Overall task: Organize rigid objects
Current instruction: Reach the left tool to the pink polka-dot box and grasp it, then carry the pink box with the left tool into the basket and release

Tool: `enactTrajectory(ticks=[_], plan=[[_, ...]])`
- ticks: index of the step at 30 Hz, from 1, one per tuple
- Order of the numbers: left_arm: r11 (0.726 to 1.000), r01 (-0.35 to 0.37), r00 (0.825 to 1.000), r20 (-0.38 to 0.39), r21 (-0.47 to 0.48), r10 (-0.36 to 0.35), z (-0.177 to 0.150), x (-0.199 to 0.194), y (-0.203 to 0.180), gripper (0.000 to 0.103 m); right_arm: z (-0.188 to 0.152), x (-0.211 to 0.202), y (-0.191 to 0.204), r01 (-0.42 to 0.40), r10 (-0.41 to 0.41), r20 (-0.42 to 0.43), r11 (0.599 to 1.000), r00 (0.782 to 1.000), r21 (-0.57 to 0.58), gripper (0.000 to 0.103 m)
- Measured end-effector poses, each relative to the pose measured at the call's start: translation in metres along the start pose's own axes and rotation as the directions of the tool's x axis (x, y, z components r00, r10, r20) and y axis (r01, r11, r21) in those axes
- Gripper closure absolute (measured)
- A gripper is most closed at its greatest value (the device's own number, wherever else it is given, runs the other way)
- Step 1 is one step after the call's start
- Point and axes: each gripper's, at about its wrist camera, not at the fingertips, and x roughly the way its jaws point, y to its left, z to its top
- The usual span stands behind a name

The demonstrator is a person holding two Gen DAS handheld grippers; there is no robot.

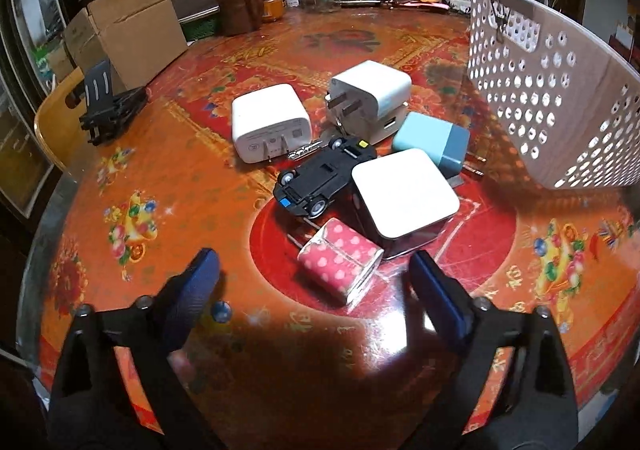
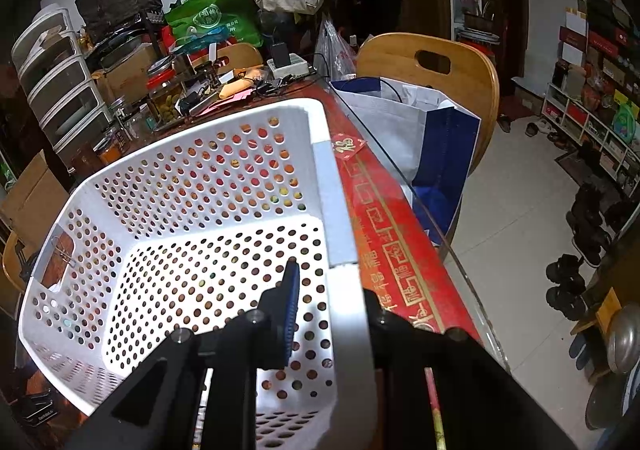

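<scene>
Left gripper (image 1: 316,270) wide apart, empty; right gripper (image 2: 332,290) clamps the basket (image 2: 344,210) rim.
Pink charger (image 1: 340,266) lies mid-table (image 1: 160,170), bare cloth toward its near edge.

Pink polka-dot charger (image 1: 340,270) is lying on its side nearest the camera, prongs facing right. A white cube adapter (image 1: 404,202) is sitting just behind it, touching an overturned black toy car (image 1: 320,180). Pale blue charger (image 1: 434,146), two white plug adapters (image 1: 270,122) (image 1: 370,98) are clustering beyond. White perforated basket (image 2: 224,218) is standing empty at the right, on the desk (image 1: 160,218).
</scene>
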Motion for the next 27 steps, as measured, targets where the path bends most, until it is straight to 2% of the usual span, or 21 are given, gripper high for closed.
enactTrajectory(ticks=[3,4,5,6,7,12,18,24,27], plan=[[1.0,-0.001,1.0,0.004,-0.009,0.001,0.001,0.0,0.0,0.026,0.001,0.001,0.0,0.001,-0.001,-0.001,1.0,1.0,0.0,0.086],[1.0,0.002,1.0,0.005,-0.012,-0.002,0.001,0.0,0.0,0.033,0.001,0.001,0.0,0.001,-0.001,-0.002,1.0,1.0,0.0,0.086],[1.0,0.008,1.0,0.005,-0.014,-0.008,0.002,-0.001,-0.001,0.045,0.001,0.001,0.0,0.001,-0.001,-0.002,1.0,1.0,0.0,0.086],[1.0,0.019,1.0,0.005,-0.015,-0.018,0.002,-0.002,-0.001,0.052,0.001,0.002,0.0,0.001,-0.001,-0.003,1.0,1.0,-0.001,0.086],[0.999,0.029,1.0,0.004,-0.015,-0.029,0.001,-0.003,-0.003,0.064,0.001,0.002,0.001,0.002,-0.002,-0.003,1.0,1.0,-0.001,0.086],[1.0,0.019,1.0,0.012,-0.01,-0.019,-0.002,-0.007,-0.004,0.066,-0.001,0.002,0.001,0.001,-0.001,-0.004,1.0,1.0,0.0,0.086],[0.995,-0.098,0.993,0.066,0.012,0.097,0.004,-0.024,-0.006,0.067,0.0,0.002,0.001,0.001,-0.001,-0.003,1.0,1.0,-0.001,0.086],[0.987,-0.151,0.978,0.157,0.055,0.141,0.046,-0.056,-0.021,0.066,-0.001,0.003,0.002,0.002,-0.002,-0.004,1.0,1.0,-0.01,0.086],[0.988,-0.136,0.971,0.206,0.078,0.117,0.075,-0.076,-0.031,0.066,0.0,0.003,0.002,0.002,-0.002,-0.006,1.0,1.0,-0.013,0.086]])
